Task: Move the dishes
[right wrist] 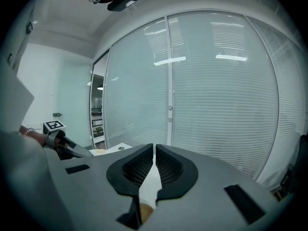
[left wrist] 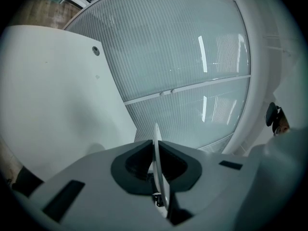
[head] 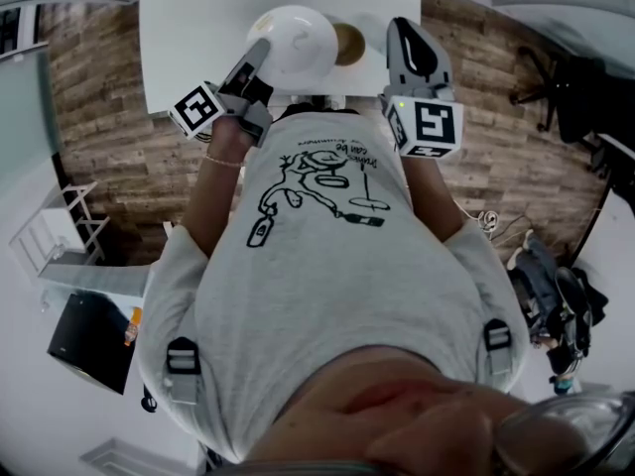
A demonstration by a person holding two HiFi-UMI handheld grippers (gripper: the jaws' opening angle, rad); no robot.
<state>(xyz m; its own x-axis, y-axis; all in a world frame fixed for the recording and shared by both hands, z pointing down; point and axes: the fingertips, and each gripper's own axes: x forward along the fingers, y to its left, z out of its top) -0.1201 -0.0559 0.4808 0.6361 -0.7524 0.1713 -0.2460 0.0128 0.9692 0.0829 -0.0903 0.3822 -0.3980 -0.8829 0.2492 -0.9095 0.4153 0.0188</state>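
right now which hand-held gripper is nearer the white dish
Left. The left hand-held gripper is clamped on the rim of the white dish. The right hand-held gripper is apart from it, off to its right beyond the small brown dish, jaws shut and empty.

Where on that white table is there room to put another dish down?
The table is bare on its left, between its edge and the white plate held by the left gripper. The right is crowded: a brown dish beside the plate, with the right gripper above.
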